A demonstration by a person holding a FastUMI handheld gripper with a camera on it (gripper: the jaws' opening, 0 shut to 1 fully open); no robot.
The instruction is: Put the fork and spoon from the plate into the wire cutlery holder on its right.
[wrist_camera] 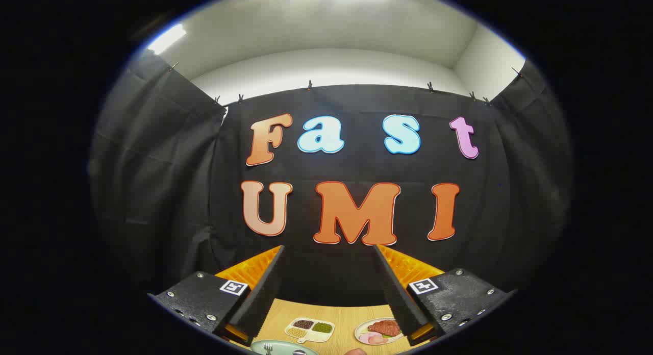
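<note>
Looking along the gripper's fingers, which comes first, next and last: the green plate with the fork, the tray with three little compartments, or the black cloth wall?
The gripper is open and holds nothing.
1. Green plate, with a fork on it: nearest, low between the fingers.
2. Compartment tray: just beyond the plate, on the wooden table.
3. Black cloth wall: farthest, behind the table.

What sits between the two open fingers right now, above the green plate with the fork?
In the gripper view, the gripper is open and holds nothing. Between its fingers lie the wooden table, a divided snack tray and a plate of meat, beyond the green plate.
</note>
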